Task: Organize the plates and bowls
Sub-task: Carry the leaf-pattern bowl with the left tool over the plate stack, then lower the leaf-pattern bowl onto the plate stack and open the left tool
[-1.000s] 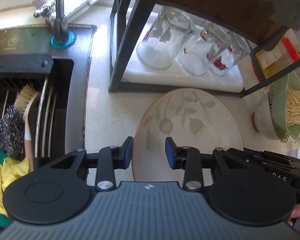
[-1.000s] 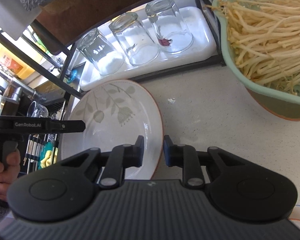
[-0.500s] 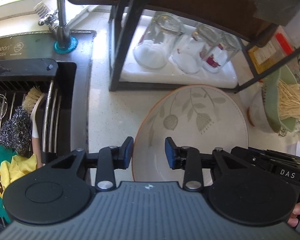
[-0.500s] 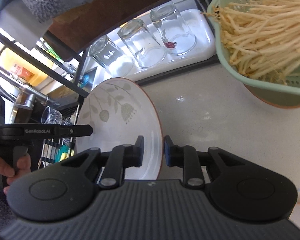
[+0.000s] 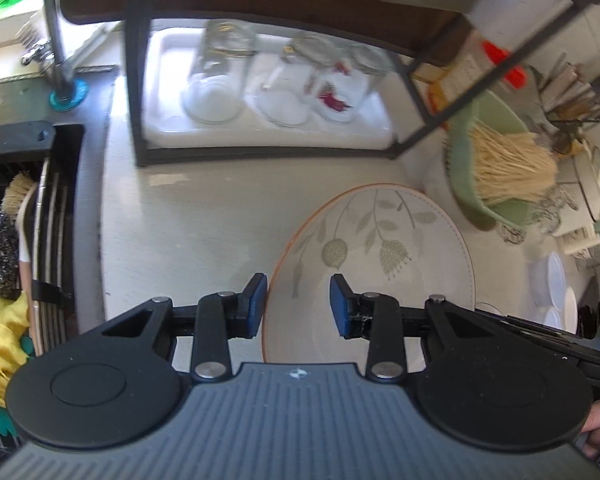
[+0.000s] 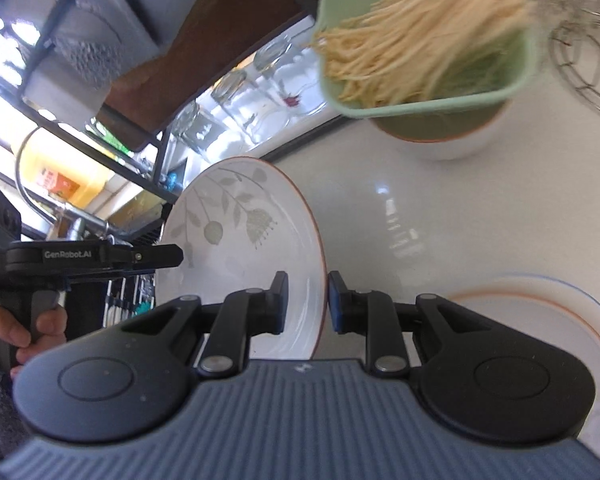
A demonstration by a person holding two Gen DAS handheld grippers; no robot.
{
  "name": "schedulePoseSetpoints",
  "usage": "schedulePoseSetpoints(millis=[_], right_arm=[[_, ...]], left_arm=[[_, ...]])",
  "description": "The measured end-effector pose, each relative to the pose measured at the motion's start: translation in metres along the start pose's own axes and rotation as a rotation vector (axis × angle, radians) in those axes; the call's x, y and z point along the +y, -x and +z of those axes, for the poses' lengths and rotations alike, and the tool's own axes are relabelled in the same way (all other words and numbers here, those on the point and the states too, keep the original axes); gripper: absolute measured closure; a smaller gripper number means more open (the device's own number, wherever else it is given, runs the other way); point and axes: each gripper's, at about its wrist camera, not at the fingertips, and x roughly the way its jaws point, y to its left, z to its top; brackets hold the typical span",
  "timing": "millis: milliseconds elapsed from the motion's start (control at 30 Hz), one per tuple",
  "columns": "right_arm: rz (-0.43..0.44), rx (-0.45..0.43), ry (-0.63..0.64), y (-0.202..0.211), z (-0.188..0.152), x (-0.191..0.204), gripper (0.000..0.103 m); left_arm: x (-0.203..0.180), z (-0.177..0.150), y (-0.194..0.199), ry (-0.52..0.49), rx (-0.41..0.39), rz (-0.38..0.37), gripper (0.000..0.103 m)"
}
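White leaf-patterned ceramic plate [image 6: 240,240] tilted above pale tabletop [image 5: 188,216]; we clamp opposite rims, left tongs [image 5: 298,304], right tongs [image 6: 306,300], sharing weight for steadier carry.

White countertop [image 5: 188,232]. On it: black rack frame [image 5: 134,92] with white tray [image 5: 268,136] inside, three glasses [image 5: 220,76] upside down on tray. White bowl [image 6: 448,140] carrying green colander [image 6: 428,108], second plate [image 6: 572,320] nearby.

plate [image 5: 380,264] | white, grey leaf print, orange rim | tilted, lifted off the counter | opposite rim edges between both pairs of jaws | second plate [image 6: 560,320] flat beside right jaws
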Motion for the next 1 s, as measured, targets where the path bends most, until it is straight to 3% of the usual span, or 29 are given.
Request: schedulePoseSetpoints(millis=[400,767,1000], right_arm=[[0.018,-0.046,-0.060,0.070,-0.009,-0.031,0.079],[0.054,-0.004,-0.058,0.098,-0.022,-0.058,0.079],[0.017,0.021,-0.040,0.099,-0.034,-0.070,0.079]], left_arm=[[-0.050,-0.034,0.021,-0.020,0.003,-0.092,0.064],[-0.085,-0.062,0.023,-0.025,-0.005,-0.062,0.064],[-0.098,-0.078,0.014,-0.024,0.020,-0.063,0.064]])
